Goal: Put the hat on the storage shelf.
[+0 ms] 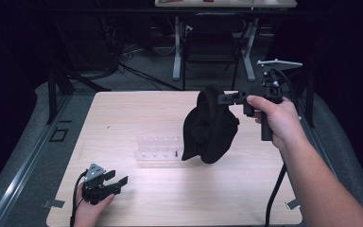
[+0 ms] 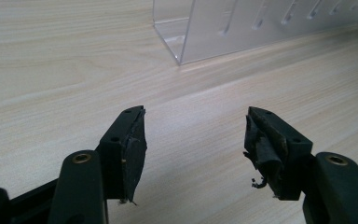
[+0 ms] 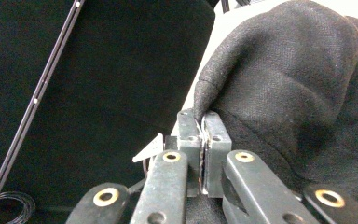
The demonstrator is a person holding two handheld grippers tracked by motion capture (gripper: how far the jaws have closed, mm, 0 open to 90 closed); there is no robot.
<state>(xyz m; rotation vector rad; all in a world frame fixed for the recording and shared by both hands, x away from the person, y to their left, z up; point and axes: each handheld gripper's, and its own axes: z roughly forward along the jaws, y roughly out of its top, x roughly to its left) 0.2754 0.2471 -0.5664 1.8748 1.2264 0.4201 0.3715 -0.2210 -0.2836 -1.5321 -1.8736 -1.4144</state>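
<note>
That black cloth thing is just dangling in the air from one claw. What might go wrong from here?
The right gripper pinches only a thin edge of the black cloth, so the hanging bulk might slip free and drop. The cloth hangs low over the clear plastic rack and could brush or drag it along the table. The left gripper rests open near the table's front edge, too far off to catch or steady anything.
</note>
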